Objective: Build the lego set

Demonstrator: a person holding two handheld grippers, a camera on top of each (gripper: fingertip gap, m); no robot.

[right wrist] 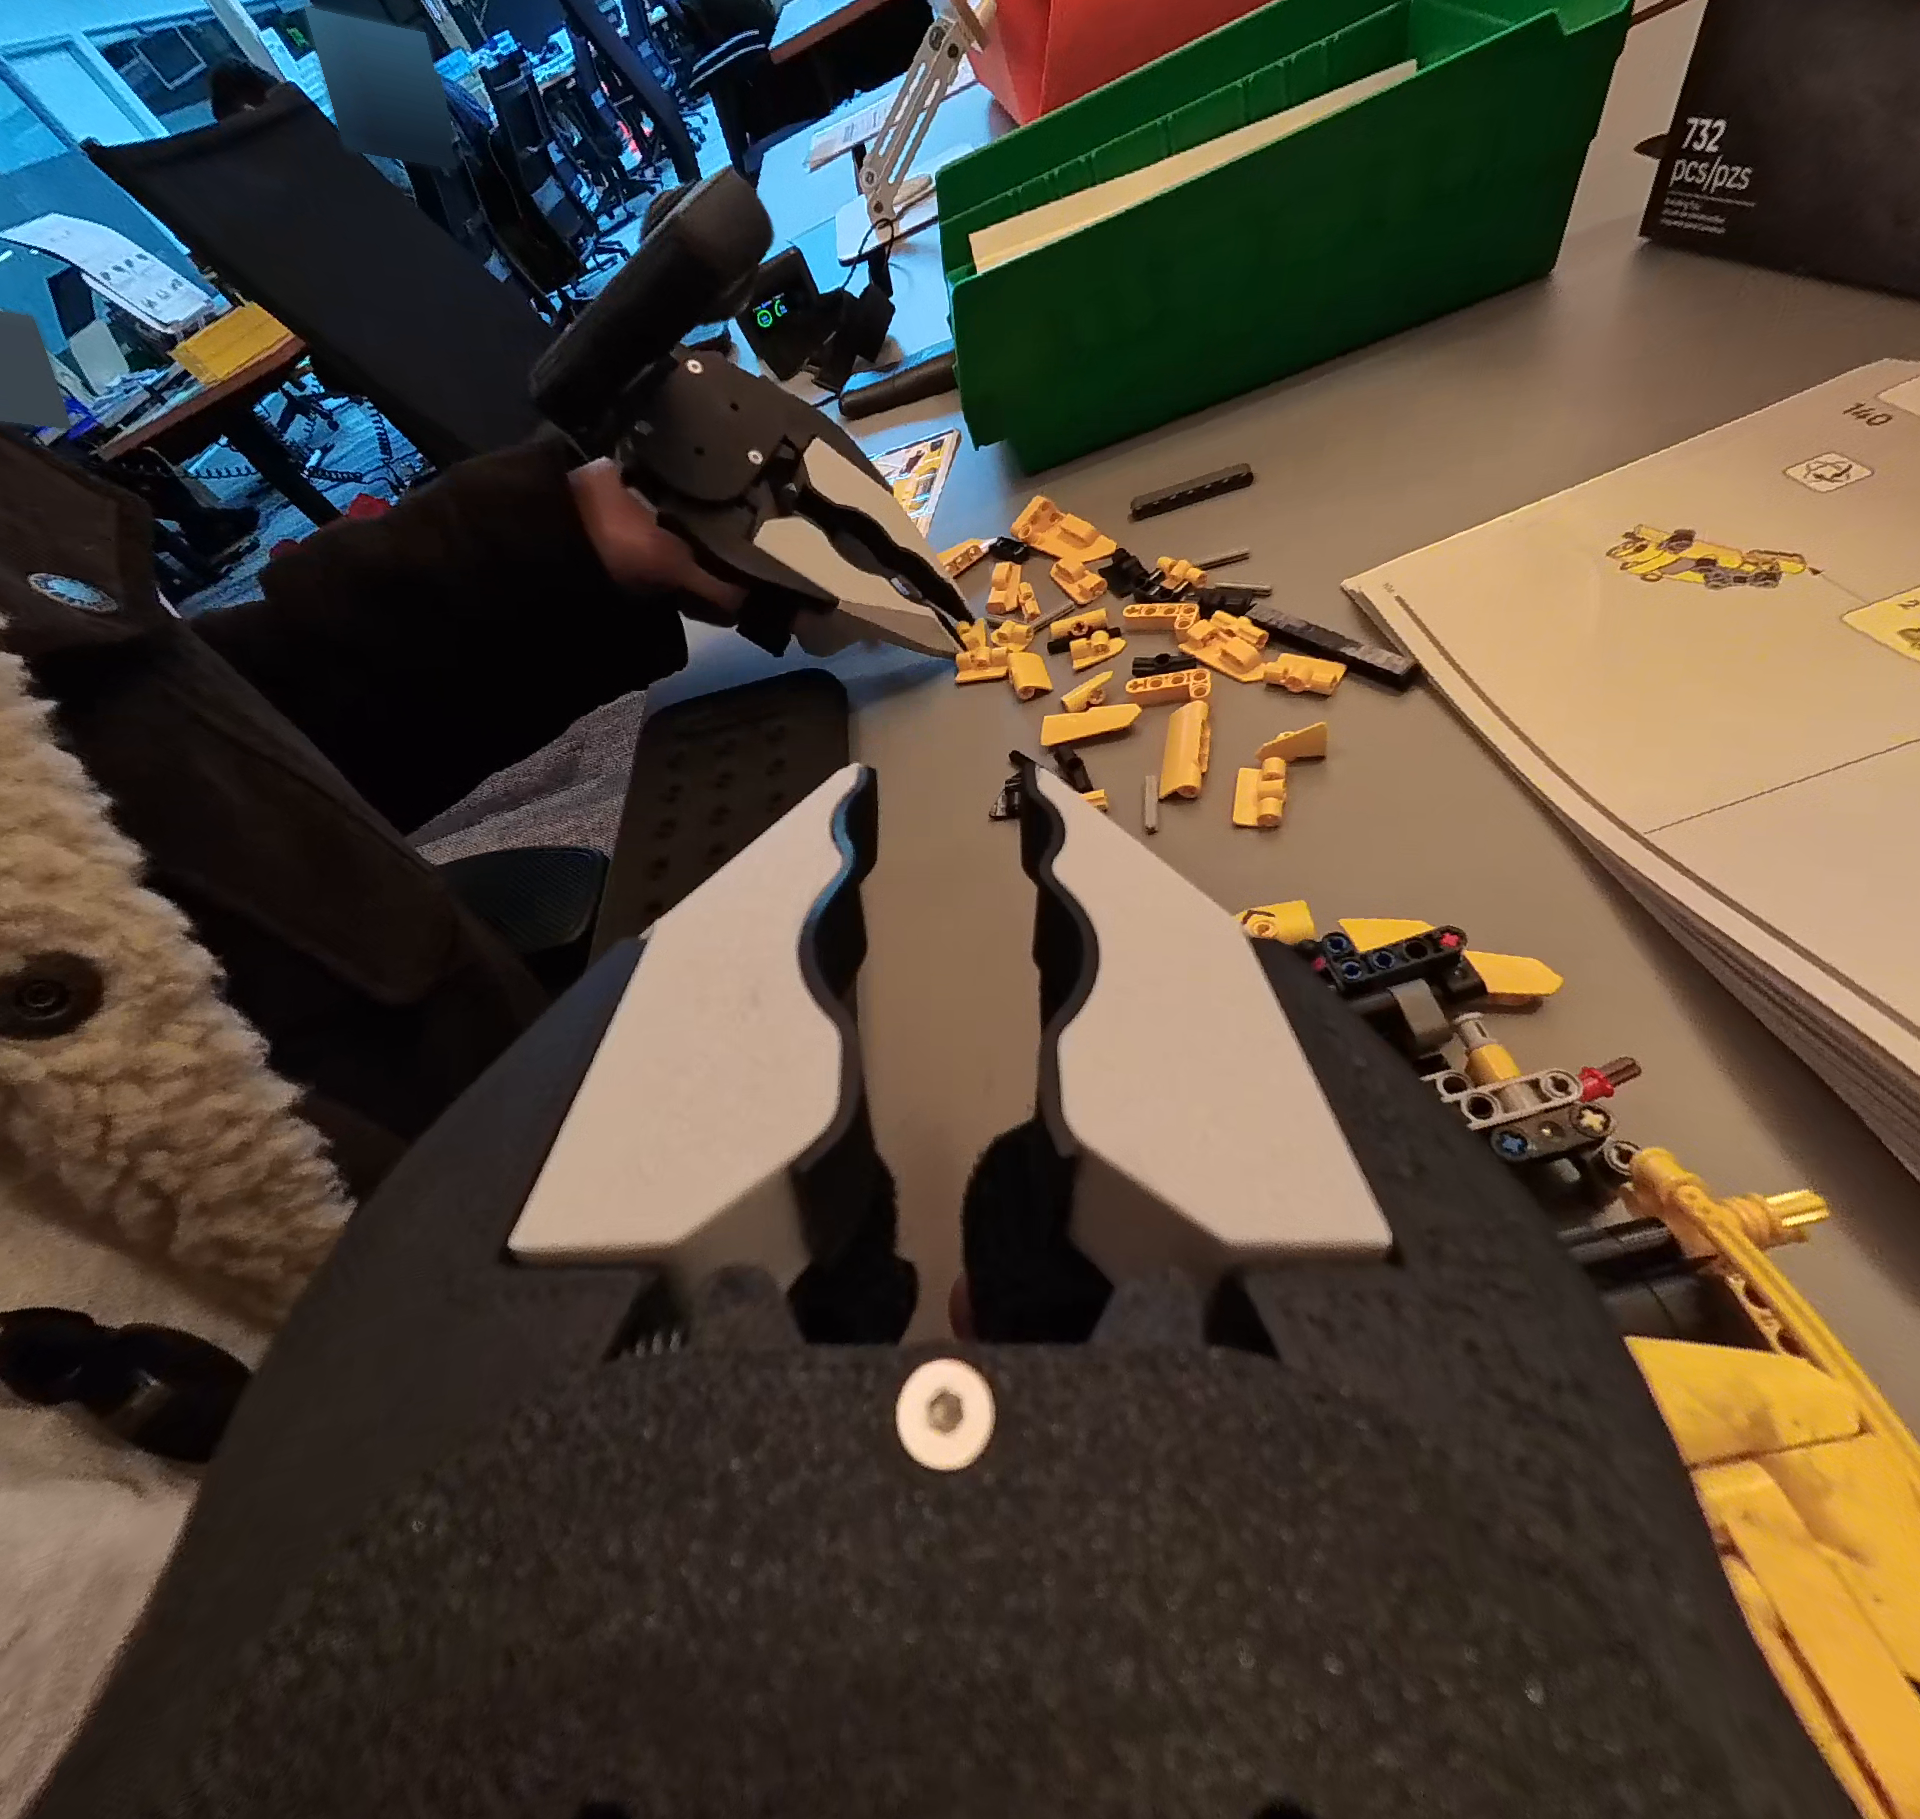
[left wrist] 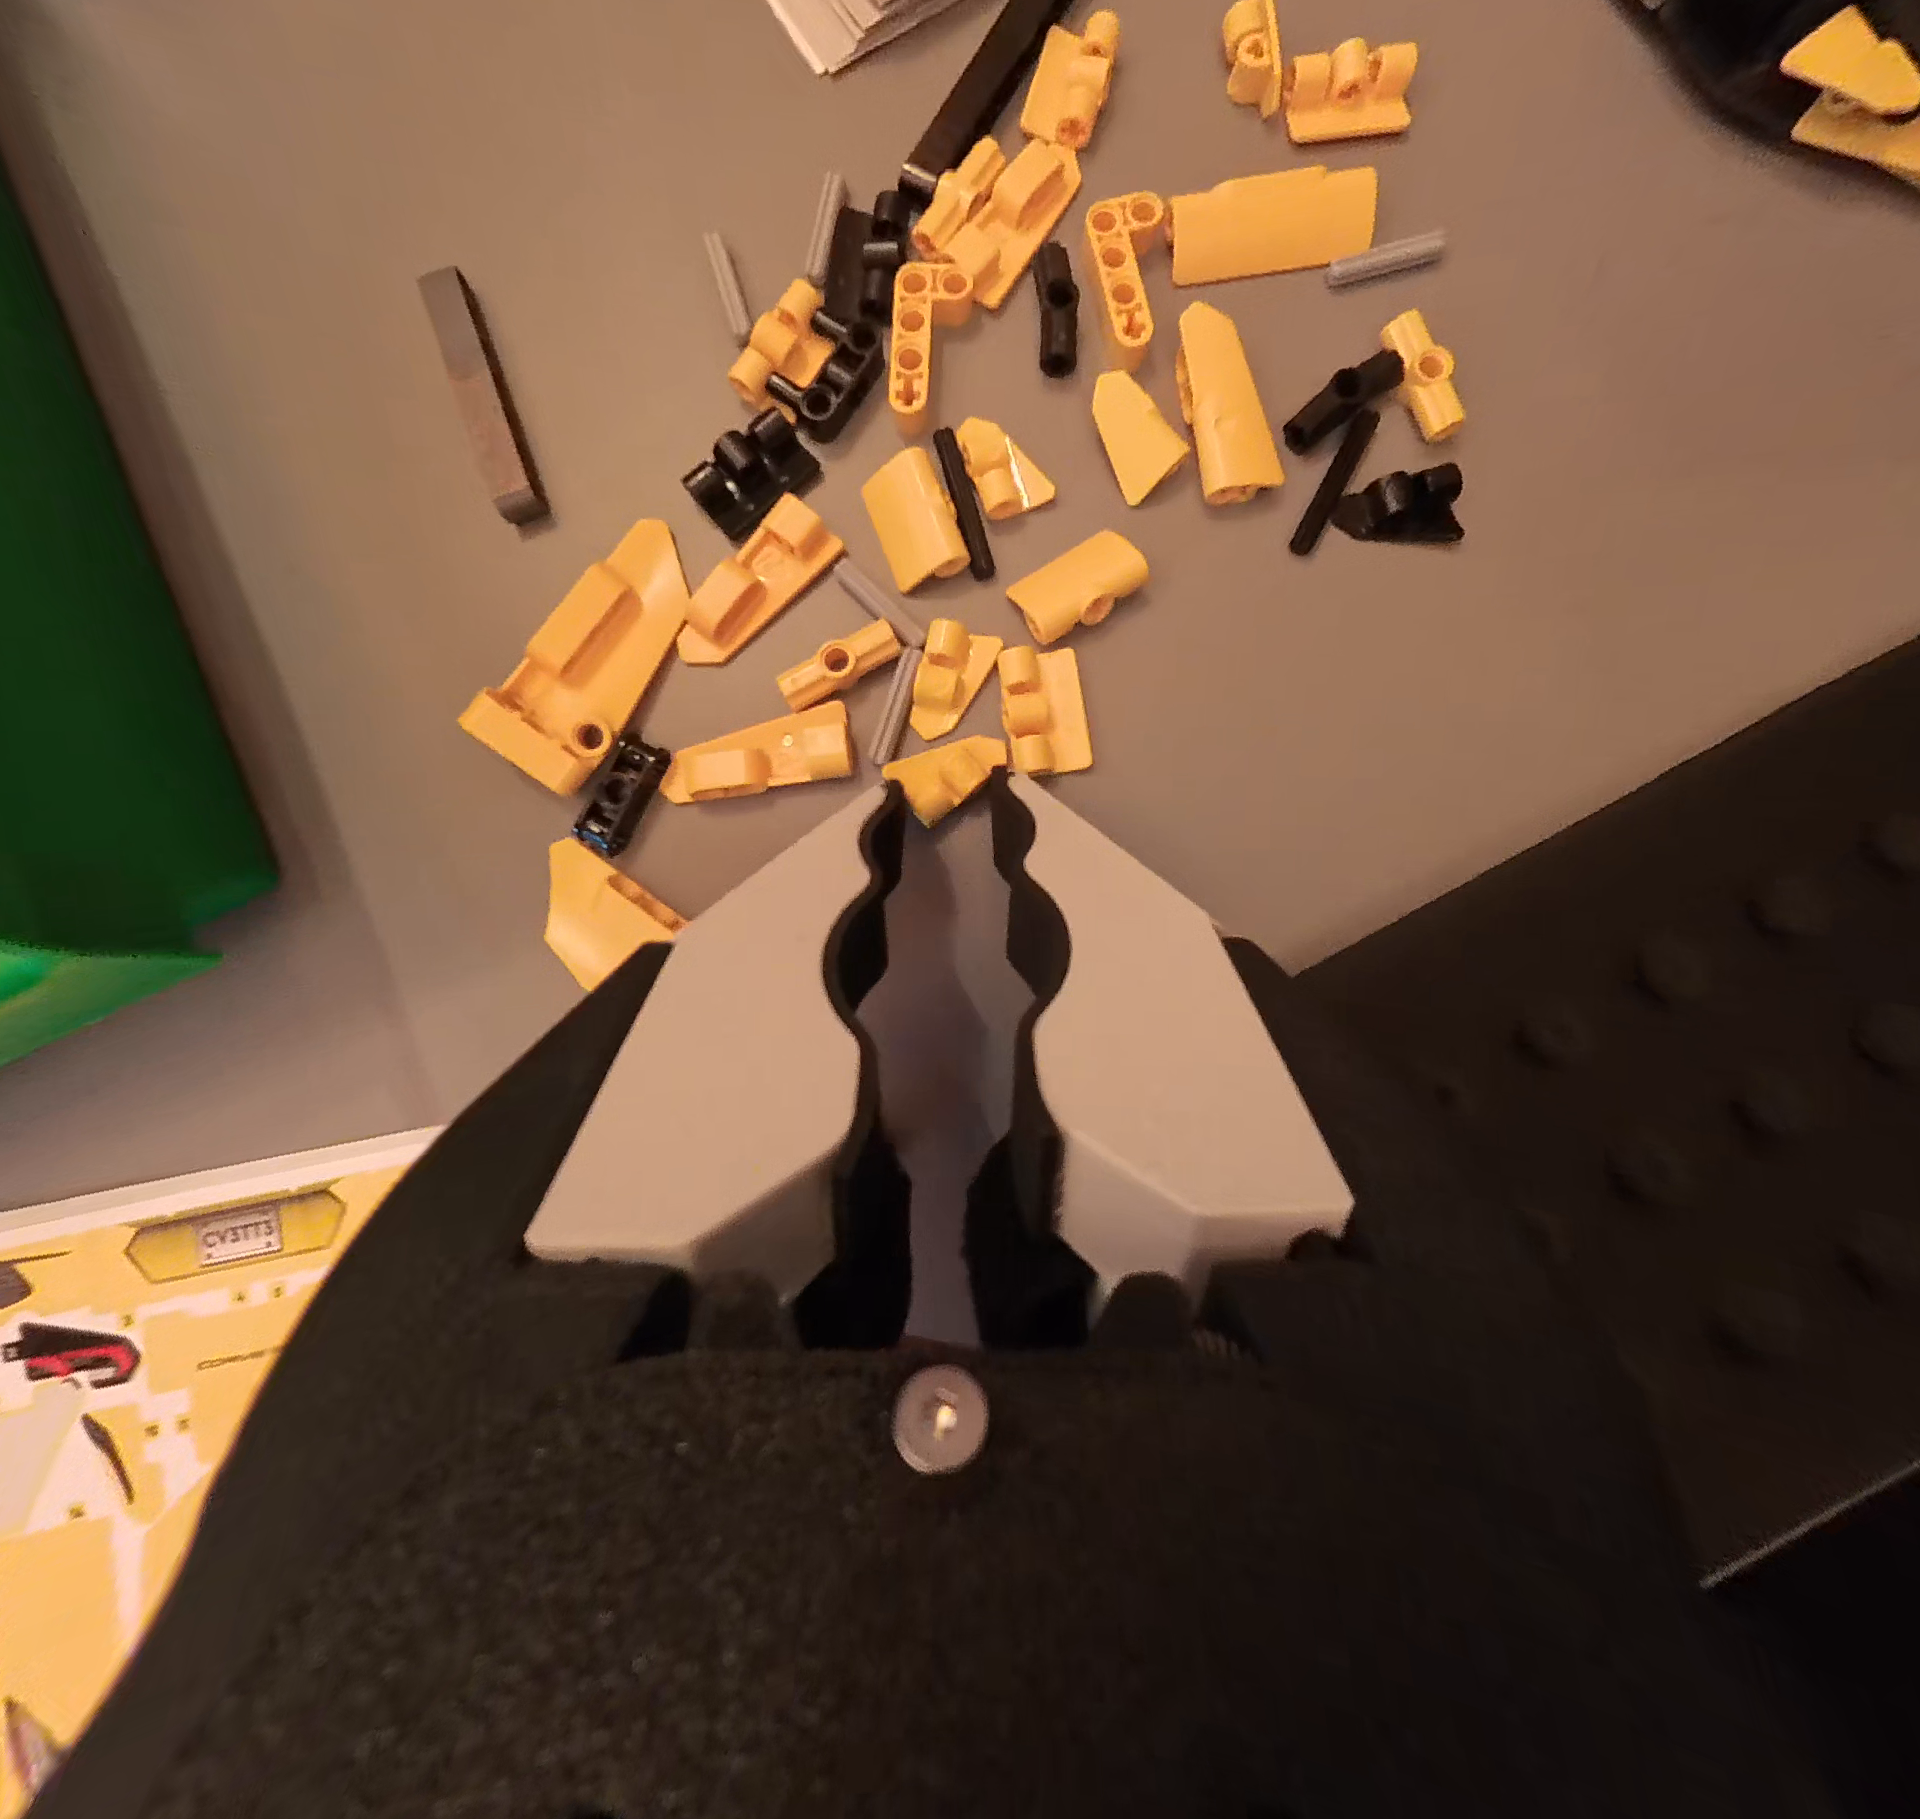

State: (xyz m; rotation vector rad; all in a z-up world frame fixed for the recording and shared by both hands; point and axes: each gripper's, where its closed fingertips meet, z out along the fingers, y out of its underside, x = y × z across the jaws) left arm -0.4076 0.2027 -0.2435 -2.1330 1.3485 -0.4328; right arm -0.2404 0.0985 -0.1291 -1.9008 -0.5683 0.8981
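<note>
Nearest the lens, the left tongs (left wrist: 943, 801) pinch a small yellow piece (left wrist: 940, 777) at the near edge of the scattered yellow and black lego pieces (left wrist: 997, 387) on the grey worktop (left wrist: 1455, 689). Right tongs (right wrist: 945, 782) hang open and empty just short of that scatter, with bare worktop under them. Around the pile sit the green bin (right wrist: 1278, 211) behind, the open instruction booklet (right wrist: 1662, 730) on the right, and the half-built yellow model (right wrist: 1558, 1146) beside the right tongs.

Each gripper (left wrist: 943, 795) (right wrist: 948, 782) is built with grey, wavy-edged fingers (right wrist: 717, 1031), a rough black body and one silver screw (right wrist: 944, 1413). A dark sleeve (right wrist: 436, 574) is worn.
</note>
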